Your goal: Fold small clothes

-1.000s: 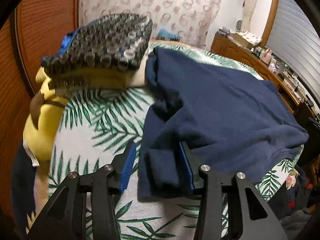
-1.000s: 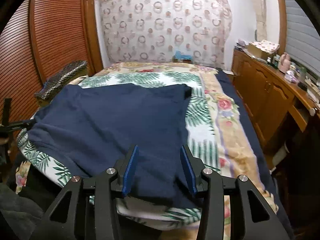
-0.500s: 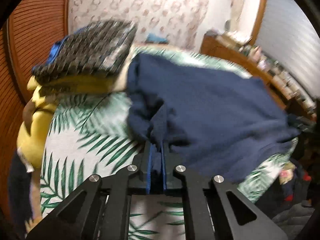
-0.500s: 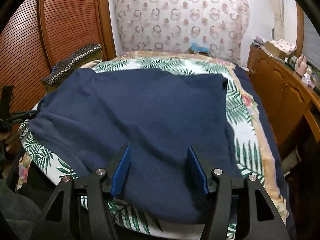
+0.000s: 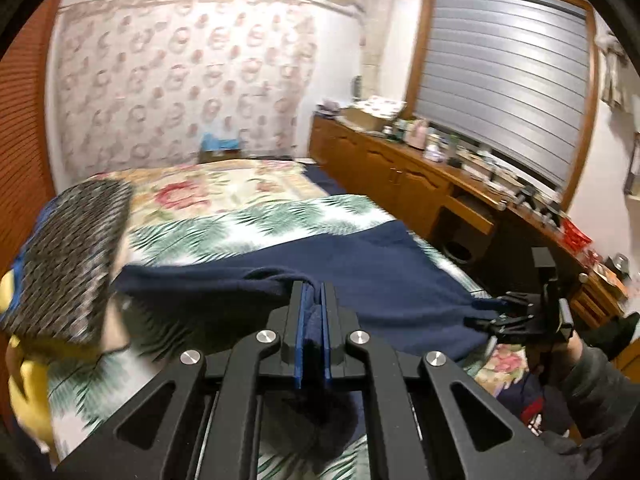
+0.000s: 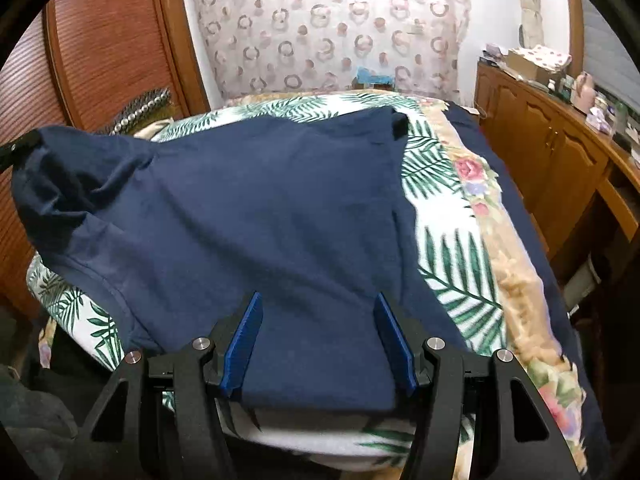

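Note:
A navy blue shirt (image 6: 260,200) lies spread on the palm-leaf bedspread (image 6: 452,248). My left gripper (image 5: 314,300) is shut on a bunched sleeve of the navy shirt (image 5: 360,264) and holds it lifted off the bed. In the right wrist view that lifted corner rises at the far left, pinched by the left gripper's tip (image 6: 16,148). My right gripper (image 6: 318,320) is open, its blue pads on either side of the shirt's near hem at the bed's front edge. It also shows in the left wrist view (image 5: 520,320), low beside the shirt's far corner.
A grey patterned cushion (image 5: 68,264) lies on yellow fabric (image 5: 24,392) at the bed's left side. A wooden slatted wardrobe (image 6: 104,52) stands to the left. A wooden dresser (image 5: 420,184) with clutter runs along the right wall under a shuttered window.
My left gripper closed on the shirt's sleeve, then lifted it up and swung toward the room. My right gripper moved forward, straddling the near hem, still open.

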Action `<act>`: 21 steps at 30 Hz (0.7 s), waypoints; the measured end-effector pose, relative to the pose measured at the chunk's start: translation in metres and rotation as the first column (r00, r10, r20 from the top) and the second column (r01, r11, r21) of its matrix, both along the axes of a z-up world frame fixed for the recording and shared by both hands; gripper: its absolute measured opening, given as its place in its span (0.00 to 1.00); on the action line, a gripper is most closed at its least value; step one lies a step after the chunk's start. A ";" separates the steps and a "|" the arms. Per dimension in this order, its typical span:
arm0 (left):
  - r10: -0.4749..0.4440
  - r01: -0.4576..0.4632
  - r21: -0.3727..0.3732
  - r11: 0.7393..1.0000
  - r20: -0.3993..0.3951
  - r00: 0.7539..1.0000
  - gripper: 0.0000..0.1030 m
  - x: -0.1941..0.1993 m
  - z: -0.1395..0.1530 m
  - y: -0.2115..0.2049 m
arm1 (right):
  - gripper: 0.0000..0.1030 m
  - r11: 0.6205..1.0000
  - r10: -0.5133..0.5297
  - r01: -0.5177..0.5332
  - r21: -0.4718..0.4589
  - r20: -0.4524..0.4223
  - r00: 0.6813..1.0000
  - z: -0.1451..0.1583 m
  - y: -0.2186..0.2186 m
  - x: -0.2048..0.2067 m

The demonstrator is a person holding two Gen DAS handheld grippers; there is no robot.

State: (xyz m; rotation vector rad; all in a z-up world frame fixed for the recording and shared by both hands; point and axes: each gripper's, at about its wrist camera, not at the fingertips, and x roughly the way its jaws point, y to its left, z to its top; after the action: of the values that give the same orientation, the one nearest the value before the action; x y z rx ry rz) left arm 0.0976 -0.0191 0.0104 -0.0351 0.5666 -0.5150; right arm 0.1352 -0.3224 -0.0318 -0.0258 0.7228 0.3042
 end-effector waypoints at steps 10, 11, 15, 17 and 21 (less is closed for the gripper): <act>-0.200 0.200 0.023 0.980 0.011 0.980 0.07 0.033 0.034 -0.100 | 0.59 0.999 -0.033 0.031 0.037 0.052 0.998 0.002 -0.017 -0.025; -0.215 0.214 0.026 0.976 0.014 0.977 0.07 0.033 0.037 -0.108 | 0.59 0.998 -0.037 0.034 0.046 0.058 0.998 0.005 -0.021 -0.032; -0.284 0.283 0.037 0.958 0.022 0.959 0.07 0.031 0.051 -0.141 | 0.59 0.996 -0.058 0.052 0.070 0.076 0.995 0.009 -0.036 -0.045; -0.314 0.313 0.034 0.949 0.024 0.949 0.07 0.028 0.057 -0.153 | 0.59 0.995 -0.066 0.059 0.076 0.083 0.994 0.010 -0.041 -0.049; -0.340 0.337 0.059 0.940 0.033 0.940 0.07 0.022 0.063 -0.175 | 0.59 0.993 -0.082 0.074 0.093 0.095 0.992 0.012 -0.050 -0.054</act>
State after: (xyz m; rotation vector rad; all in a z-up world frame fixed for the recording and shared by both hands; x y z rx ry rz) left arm 0.1199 -0.1941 0.0732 0.1260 0.5467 -0.8344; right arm 0.0813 -0.3727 -0.0195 0.0716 0.6105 0.2581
